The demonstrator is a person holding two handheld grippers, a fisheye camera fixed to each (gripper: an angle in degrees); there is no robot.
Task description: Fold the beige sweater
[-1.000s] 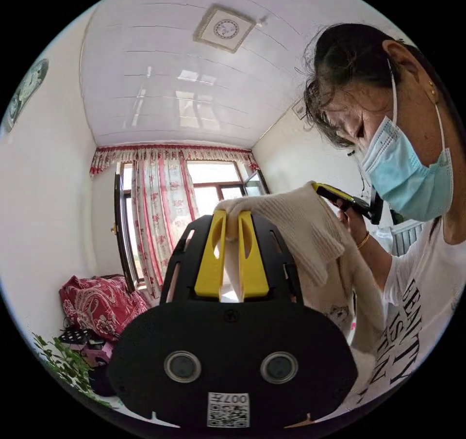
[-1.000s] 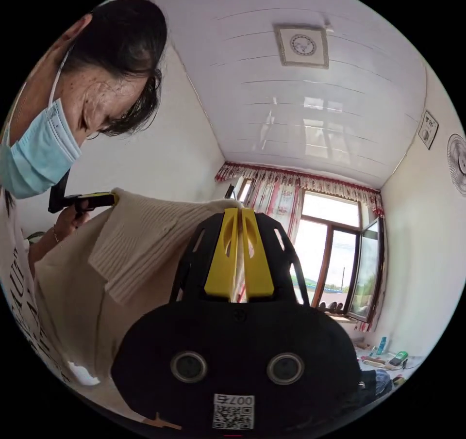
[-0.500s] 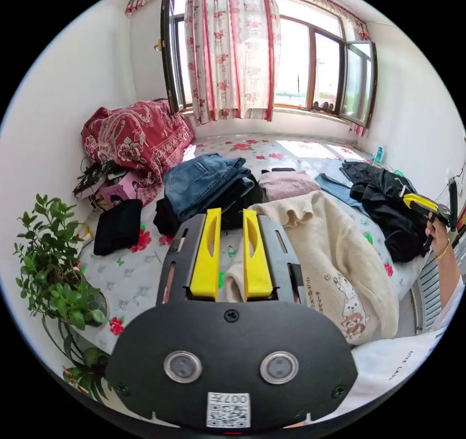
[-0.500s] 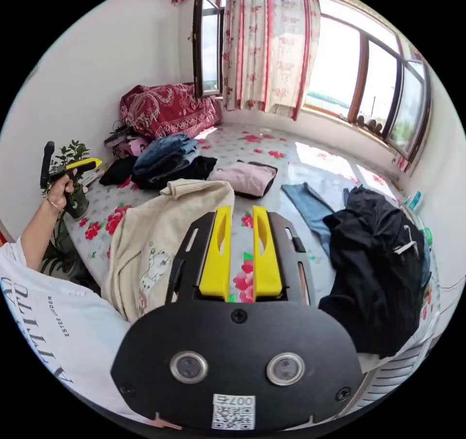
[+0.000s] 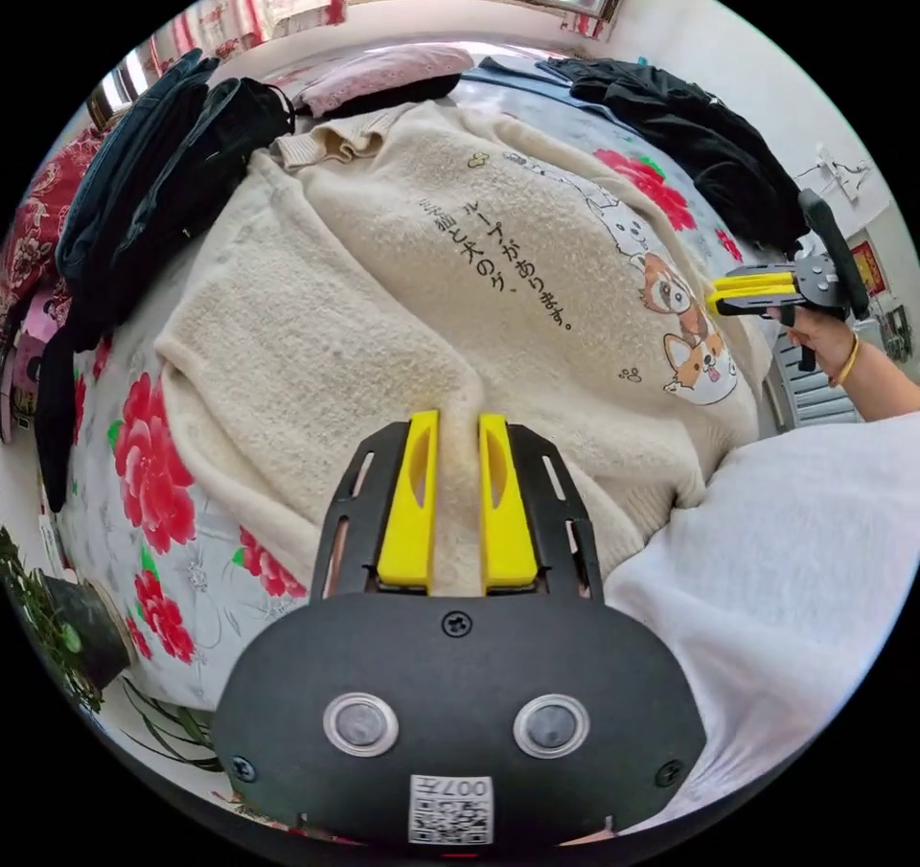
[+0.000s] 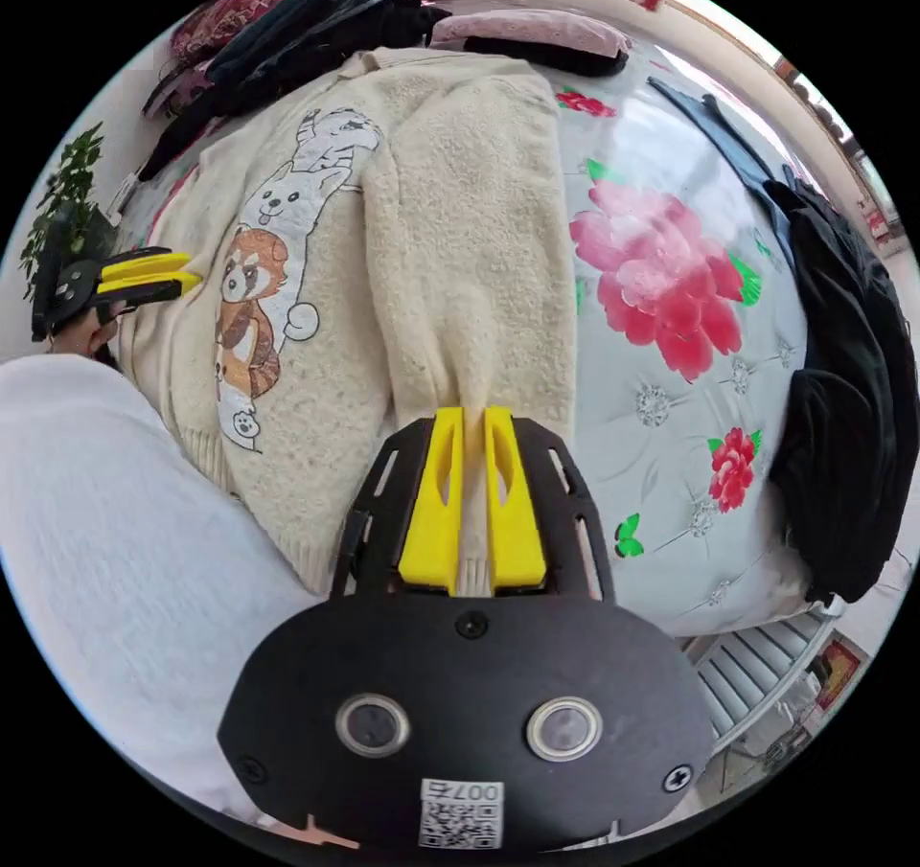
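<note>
The beige sweater (image 5: pixel 537 235) lies spread on the bed with its front up, showing cartoon animals and a line of print. My left gripper (image 5: pixel 457 419) is shut on thick beige fabric at the sweater's near edge, where a sleeve meets the body. In the right gripper view a sleeve of the sweater (image 6: pixel 460 216) runs straight down and narrows into my right gripper (image 6: pixel 471 412), which is shut on its end. The right gripper (image 5: pixel 717 297) also appears at the sweater's far side, and the left gripper (image 6: pixel 187 275) at the opposite edge.
The bed has a pale sheet with red flowers (image 6: pixel 671 273). A black garment (image 6: pixel 853 407) lies at one side, and a dark pile of jeans (image 5: pixel 144 196) and a folded pink garment (image 5: pixel 383 67) lie beyond the collar. A potted plant (image 5: pixel 57 608) and the person's white shirt (image 5: pixel 795 560) are close by.
A second ago both grippers held the sweater up in the air. Half a second ago it lay bunched on the bed with the right jaws apart. Now it lies spread and both grippers grip it.
</note>
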